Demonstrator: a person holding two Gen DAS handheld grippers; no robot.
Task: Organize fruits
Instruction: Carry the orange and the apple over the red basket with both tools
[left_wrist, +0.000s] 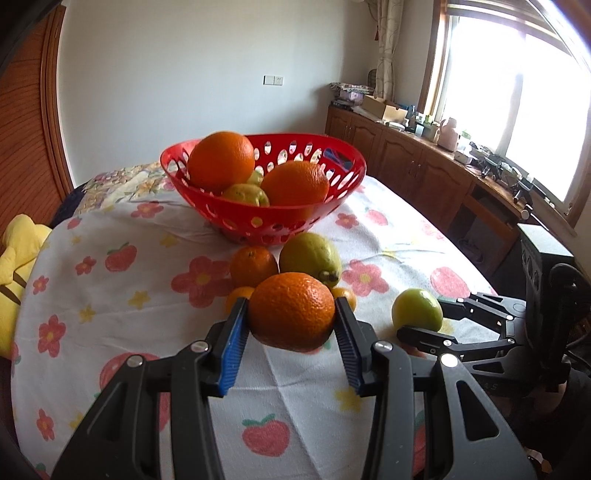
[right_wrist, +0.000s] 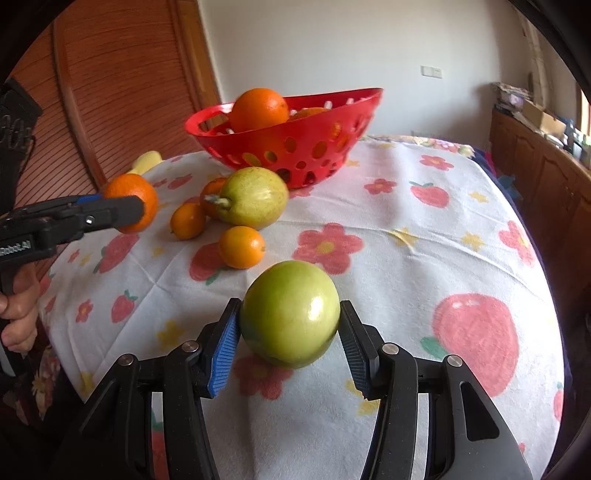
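Flower-and-strawberry printed tablecloth (left_wrist: 110, 229) covers table; red perforated plastic basket (left_wrist: 266, 221) sits beyond both tongs, part-filled with oranges; left gripper (left_wrist: 291, 314) clenched on large round orange (left_wrist: 291, 310), raised off cloth, basket straight ahead (loose fruit between); right gripper (right_wrist: 290, 317) clenched on smooth green round fruit (right_wrist: 290, 314), basket ahead and slightly left; left hand judged nearer.

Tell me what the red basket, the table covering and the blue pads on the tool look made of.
Red basket: likely moulded plastic, glossy, with punched oval holes.
Table covering: woven cloth, matte, creased, printed with flowers and strawberries.
Blue pads: probably rubber or soft plastic, matte and finely ribbed; the exact material stays uncertain.
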